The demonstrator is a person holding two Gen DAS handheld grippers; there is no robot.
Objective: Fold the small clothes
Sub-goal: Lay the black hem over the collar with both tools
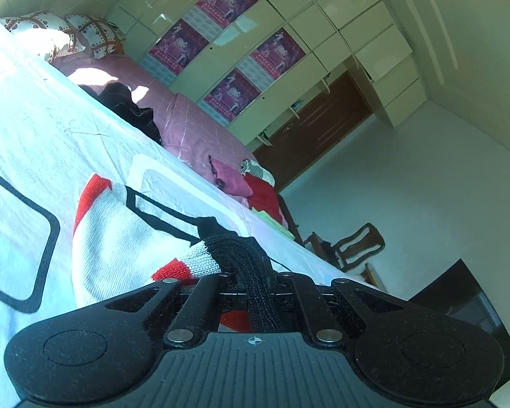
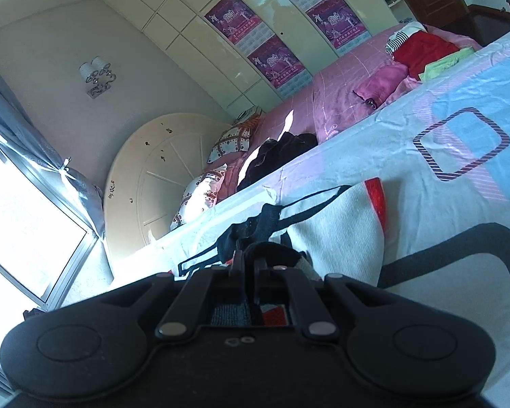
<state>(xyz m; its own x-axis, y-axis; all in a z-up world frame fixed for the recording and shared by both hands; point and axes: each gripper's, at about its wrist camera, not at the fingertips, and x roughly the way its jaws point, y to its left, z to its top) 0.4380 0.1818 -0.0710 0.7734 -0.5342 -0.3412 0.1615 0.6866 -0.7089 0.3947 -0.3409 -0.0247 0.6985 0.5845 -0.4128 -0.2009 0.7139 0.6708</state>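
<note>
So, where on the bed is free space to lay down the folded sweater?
Bare light sheet lies past the white sweater, around the striped square print. The far pink blanket is crowded: black clothes and a red, pink and green pile.

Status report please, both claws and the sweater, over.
Left claw shut on sweater black trim. Right claw shut on same sweater's edge. Sweater spread on bed sheet. Nothing in the way.
</note>
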